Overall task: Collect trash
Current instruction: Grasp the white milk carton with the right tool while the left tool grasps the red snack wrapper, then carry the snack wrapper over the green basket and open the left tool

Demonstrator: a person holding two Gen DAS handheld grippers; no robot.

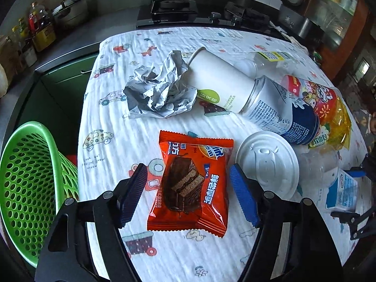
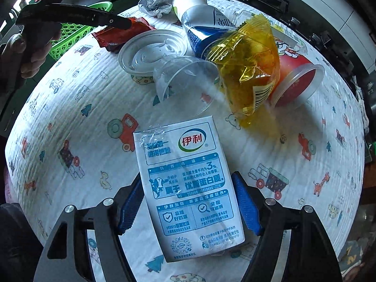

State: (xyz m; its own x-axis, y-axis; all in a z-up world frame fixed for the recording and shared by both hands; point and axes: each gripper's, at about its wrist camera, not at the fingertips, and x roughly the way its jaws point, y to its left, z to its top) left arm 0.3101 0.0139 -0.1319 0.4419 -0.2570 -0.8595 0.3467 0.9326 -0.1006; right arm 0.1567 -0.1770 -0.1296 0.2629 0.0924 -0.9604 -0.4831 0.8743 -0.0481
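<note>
Evidently the cloth-covered table [image 1: 112, 122] held the litter spread out for picking, with the green basket [image 1: 28, 176] at its edge to receive it; the right gripper [image 2: 189, 208] stood open astride the milk carton [image 2: 188, 188], the left gripper [image 1: 188, 190] gaped likewise around the orange snack wrapper [image 1: 190, 183], neither gripping yet

Gas stove [image 1: 202, 11] behind table w/ printed cloth [image 1: 112, 122].
</note>
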